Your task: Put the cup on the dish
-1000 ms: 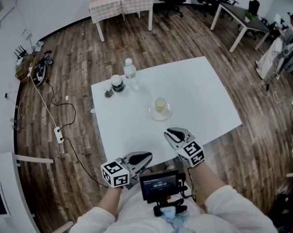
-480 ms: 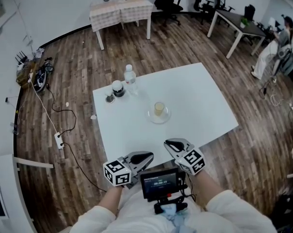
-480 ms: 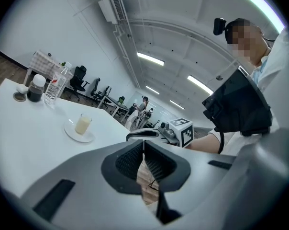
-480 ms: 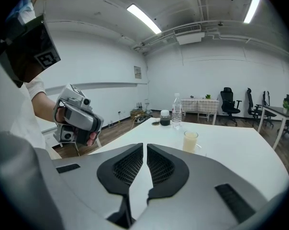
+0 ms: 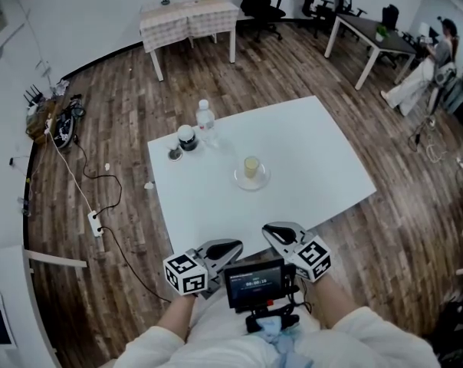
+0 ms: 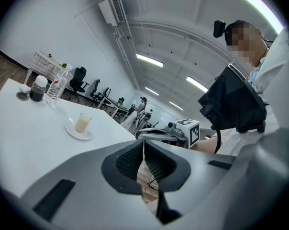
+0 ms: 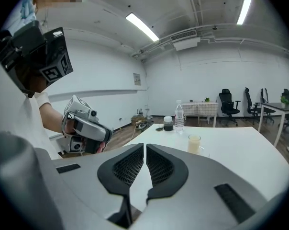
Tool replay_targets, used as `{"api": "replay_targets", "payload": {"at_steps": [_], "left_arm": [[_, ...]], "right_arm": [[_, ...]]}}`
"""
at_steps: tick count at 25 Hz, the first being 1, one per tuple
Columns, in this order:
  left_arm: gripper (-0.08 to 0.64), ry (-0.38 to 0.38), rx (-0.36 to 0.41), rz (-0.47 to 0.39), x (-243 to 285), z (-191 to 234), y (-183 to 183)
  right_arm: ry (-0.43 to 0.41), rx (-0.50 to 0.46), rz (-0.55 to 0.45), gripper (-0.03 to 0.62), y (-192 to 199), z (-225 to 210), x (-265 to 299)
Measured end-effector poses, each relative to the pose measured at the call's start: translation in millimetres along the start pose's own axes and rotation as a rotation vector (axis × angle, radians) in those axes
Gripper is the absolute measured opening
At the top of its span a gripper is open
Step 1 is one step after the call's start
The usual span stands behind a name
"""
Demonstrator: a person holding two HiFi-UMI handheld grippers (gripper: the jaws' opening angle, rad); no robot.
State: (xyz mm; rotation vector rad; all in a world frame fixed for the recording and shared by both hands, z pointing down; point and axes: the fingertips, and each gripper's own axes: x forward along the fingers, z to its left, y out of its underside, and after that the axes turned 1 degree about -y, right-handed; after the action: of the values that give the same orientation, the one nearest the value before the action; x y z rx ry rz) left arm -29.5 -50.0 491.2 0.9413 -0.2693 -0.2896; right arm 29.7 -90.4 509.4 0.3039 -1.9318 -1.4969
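Observation:
A small cup of pale yellow liquid (image 5: 251, 165) stands upright on a clear round dish (image 5: 252, 181) in the middle of the white table (image 5: 316, 156). It also shows in the left gripper view, cup (image 6: 82, 123) on dish (image 6: 78, 132), and as the cup (image 7: 194, 143) in the right gripper view. Both grippers hang off the table's near edge, close to my body. My left gripper (image 5: 231, 246) is shut and empty. My right gripper (image 5: 270, 229) is closing the last sliver, its jaws almost together with nothing between them.
At the table's far left stand a clear water bottle (image 5: 205, 119), a dark jar with a white lid (image 5: 186, 136) and a small round lid (image 5: 172, 155). A small screen (image 5: 253, 284) sits at my chest between the grippers. Cables and a power strip (image 5: 93, 219) lie on the wooden floor to the left.
My right gripper has drawn back from the table's front edge toward my body. The left gripper has hardly moved. The cup stays on the dish.

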Motion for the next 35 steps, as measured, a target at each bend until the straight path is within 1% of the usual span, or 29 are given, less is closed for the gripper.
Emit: {"api": "replay_targets", "payload": {"at_steps": [4,13,23,35], "left_arm": [[0.002,0.010,0.017,-0.009,2,-6,-4],[0.002,0.023,0.044,-0.005,5,-20,-2],[0.002,0.036,0.041,-0.001,11,-23,-3],[0.002,0.035,0.021,-0.012,8,-13,-6]], "right_arm": [[-0.023,0.002,-0.015,0.039,-9,11,-8],[-0.048,-0.027,-0.021,0.033,-9,29,-20],[-0.024,-0.018,-0.025,0.029,-15,24,-27],[-0.039,-0.006,-0.017,0.029,-17,25,-16]]}}
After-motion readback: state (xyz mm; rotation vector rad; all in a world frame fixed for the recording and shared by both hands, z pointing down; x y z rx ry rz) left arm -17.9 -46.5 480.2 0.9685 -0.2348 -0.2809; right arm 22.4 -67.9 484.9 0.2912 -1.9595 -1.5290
